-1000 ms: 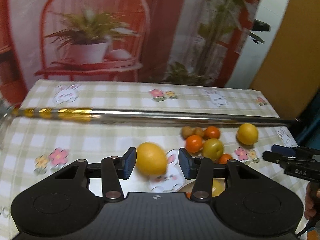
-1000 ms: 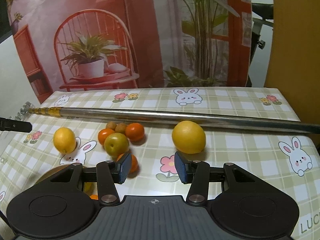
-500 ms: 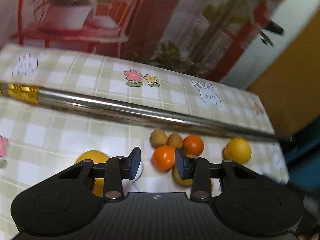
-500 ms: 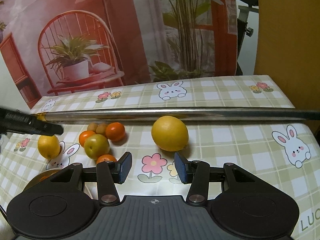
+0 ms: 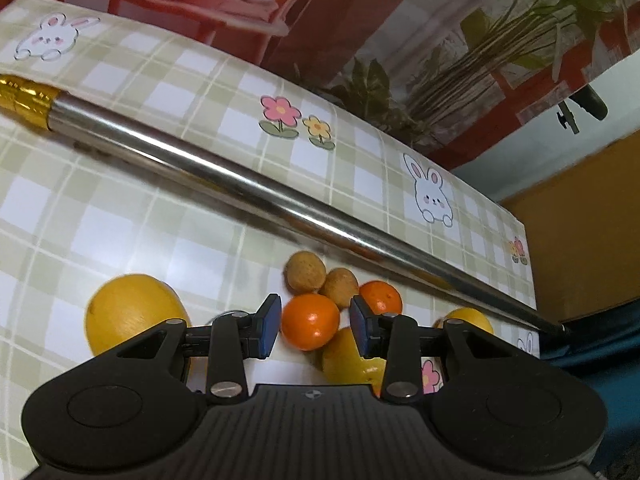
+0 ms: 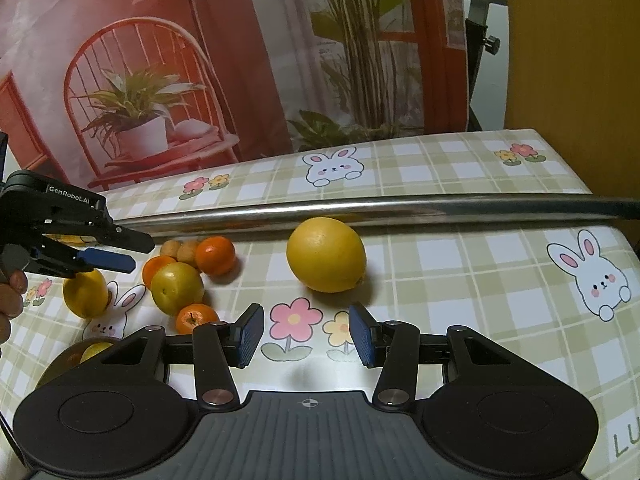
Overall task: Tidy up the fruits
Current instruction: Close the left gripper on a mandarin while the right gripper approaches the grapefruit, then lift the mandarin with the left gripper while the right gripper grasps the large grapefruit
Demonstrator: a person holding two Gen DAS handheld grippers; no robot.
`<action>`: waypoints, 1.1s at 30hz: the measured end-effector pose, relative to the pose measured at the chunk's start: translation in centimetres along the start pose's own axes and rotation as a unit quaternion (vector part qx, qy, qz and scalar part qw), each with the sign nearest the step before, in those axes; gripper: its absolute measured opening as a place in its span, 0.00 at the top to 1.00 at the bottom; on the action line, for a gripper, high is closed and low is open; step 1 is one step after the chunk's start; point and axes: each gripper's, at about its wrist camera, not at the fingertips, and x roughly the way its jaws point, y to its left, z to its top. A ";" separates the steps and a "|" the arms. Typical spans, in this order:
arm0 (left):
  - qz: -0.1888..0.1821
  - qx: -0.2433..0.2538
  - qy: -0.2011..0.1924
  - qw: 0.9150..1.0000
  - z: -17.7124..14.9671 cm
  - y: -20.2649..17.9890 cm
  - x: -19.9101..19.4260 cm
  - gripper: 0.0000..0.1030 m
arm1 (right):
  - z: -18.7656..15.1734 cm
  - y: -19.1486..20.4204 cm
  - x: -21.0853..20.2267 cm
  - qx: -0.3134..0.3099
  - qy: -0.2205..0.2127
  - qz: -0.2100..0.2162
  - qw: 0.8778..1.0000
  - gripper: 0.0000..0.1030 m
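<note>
Fruit lies on a checked tablecloth (image 6: 460,264). In the left wrist view a tangerine (image 5: 310,322) shows between the blue pads of my left gripper (image 5: 315,326), which is open narrowly with a gap on the right side. Behind it are two small brown fruits (image 5: 306,272) and a second tangerine (image 5: 380,298); a lemon (image 5: 132,314) lies to the left. The right wrist view shows the left gripper (image 6: 138,254) hovering just above the cluster. My right gripper (image 6: 306,336) is open and holds nothing, a little short of a large yellow citrus (image 6: 326,254).
A long steel pole (image 6: 360,208) lies across the table behind the fruit. A yellow-green plum (image 6: 177,288) and a small tangerine (image 6: 196,318) sit near the cluster. A brown bowl (image 6: 60,364) holding fruit is at the lower left. A hand (image 6: 10,300) holds the left gripper.
My left gripper swung from the lemon to the tangerine cluster, dropped lower, rolled, and its jaws narrowed. The right gripper eased slightly forward and down; its jaws kept the same gap.
</note>
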 end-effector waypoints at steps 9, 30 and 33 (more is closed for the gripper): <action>0.018 0.010 0.005 1.000 -0.1 -0.7 1.4 0.61 | -0.2 -0.3 0.2 0.006 0.007 0.003 1.000 0.57; 0.088 0.066 0.003 0.994 -1.1 0.6 -1.2 0.63 | -0.8 -0.8 0.1 0.018 0.010 0.008 1.000 0.57; 0.090 0.070 -0.001 0.993 -1.0 0.1 -0.8 0.63 | -0.8 -0.9 0.1 0.022 0.010 0.009 1.000 0.57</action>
